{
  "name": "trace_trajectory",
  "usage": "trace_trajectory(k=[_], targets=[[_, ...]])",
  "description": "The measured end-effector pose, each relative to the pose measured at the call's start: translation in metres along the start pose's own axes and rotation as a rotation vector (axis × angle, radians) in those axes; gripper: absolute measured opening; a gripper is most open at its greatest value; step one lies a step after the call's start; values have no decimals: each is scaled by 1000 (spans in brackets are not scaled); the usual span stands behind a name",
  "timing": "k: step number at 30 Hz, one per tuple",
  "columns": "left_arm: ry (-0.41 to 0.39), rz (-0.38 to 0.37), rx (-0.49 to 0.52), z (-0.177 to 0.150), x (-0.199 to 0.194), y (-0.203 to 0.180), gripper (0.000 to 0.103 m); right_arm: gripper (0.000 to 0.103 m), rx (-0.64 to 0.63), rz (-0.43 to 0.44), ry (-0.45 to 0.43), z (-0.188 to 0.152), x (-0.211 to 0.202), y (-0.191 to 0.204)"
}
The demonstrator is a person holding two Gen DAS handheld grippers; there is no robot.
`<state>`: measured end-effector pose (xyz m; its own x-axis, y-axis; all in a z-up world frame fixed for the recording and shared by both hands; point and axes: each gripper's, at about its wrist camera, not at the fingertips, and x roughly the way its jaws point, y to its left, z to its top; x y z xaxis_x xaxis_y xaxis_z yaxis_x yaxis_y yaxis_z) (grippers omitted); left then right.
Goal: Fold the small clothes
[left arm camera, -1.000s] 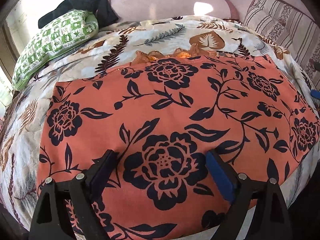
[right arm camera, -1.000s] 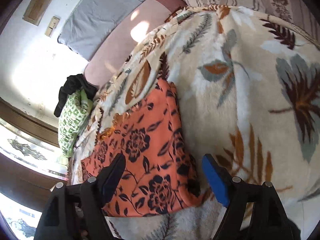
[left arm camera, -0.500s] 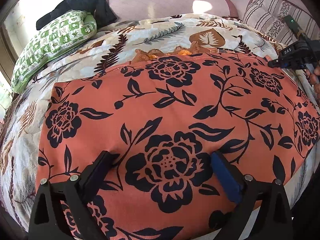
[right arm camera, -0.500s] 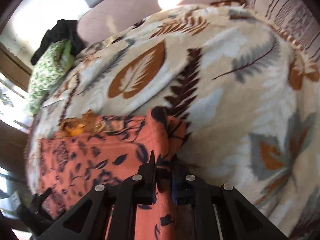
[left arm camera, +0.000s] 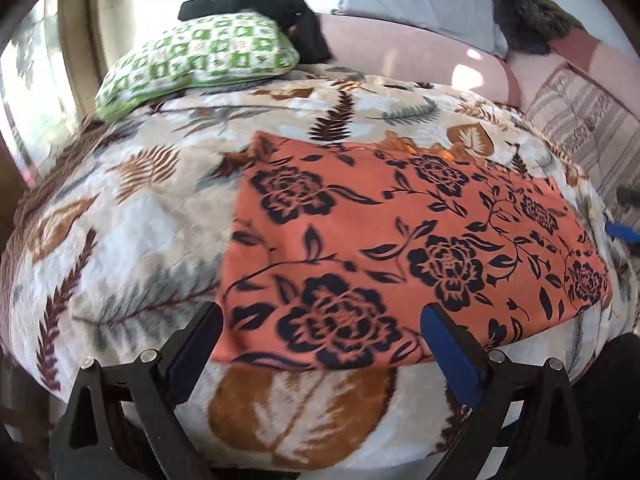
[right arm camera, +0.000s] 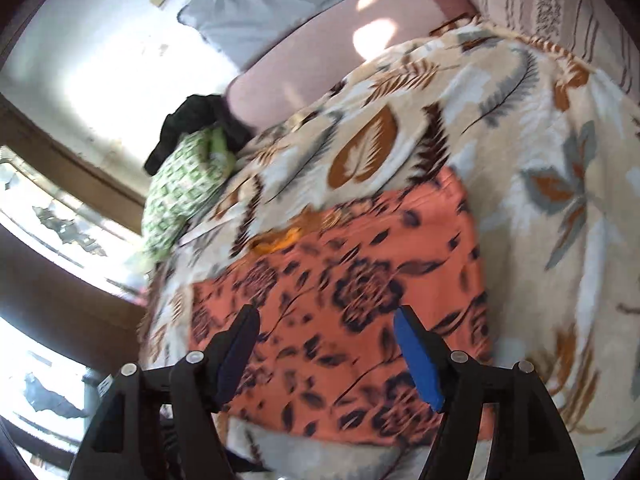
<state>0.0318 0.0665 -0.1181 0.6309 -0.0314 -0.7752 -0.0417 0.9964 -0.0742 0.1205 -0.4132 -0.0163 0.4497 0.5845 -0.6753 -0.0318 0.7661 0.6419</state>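
Shifted toward the garment's left edge since a second ago, the left tongs hover open and empty. Right tongs, clamped on a raised fold half a second ago, are opening, nothing between them. Orange floral cloth lies flat on the leaf-print bed.

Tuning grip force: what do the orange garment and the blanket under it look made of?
Orange garment: looks like thin, smooth woven fabric, matte; it lies flat with crisp edges. Blanket: looks like plush fleece; soft, fuzzy surface with blurred leaf print. Fibre type can't be told.
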Motion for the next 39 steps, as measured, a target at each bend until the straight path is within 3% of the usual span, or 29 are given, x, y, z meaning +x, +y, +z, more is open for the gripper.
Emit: trace_trajectory(k=[5,7,8,9,10,12,14,16,20,22,26,29,33,35,39], targets=[[35,-87,-177,-11,-3,45,98,73,11,18,61,-37,24,5],[29,-119,-171,-14,2,43,97,73,6,43,57,-41,31,3],[66,-77,-136,-17,15,40,81,73,18,32,61,-41,38,-2],[142,-15,-105,-21,34,40,39,73,39,5,80,-42,48,-8],[200,9,-115,-25,48,46,40,73,45,-20,111,-42,59,-14],[171,26,-126,-18,36,49,37,73,91,-82,149,-45,73,-33],[106,133,-98,-12,19,46,37,73,156,-49,130,-48,70,-46],[57,151,-121,-5,5,44,40,73,171,-46,120,-48,67,-49],[-5,91,-91,17,-8,15,67,73,135,-59,121,-51,64,-44],[-14,66,-38,29,-6,-7,71,73,124,-69,111,-52,56,-37],[2,36,27,49,10,-48,71,75,97,6,71,-64,31,-14],[31,11,44,53,24,-65,71,82,171,40,62,-93,22,-17],[65,-5,68,53,38,-83,71,82,329,46,79,-118,28,-48],[75,-14,72,52,42,-88,71,82,409,37,43,-116,26,-67],[90,-24,62,51,47,-91,71,82,582,111,-50,-104,21,-103]])
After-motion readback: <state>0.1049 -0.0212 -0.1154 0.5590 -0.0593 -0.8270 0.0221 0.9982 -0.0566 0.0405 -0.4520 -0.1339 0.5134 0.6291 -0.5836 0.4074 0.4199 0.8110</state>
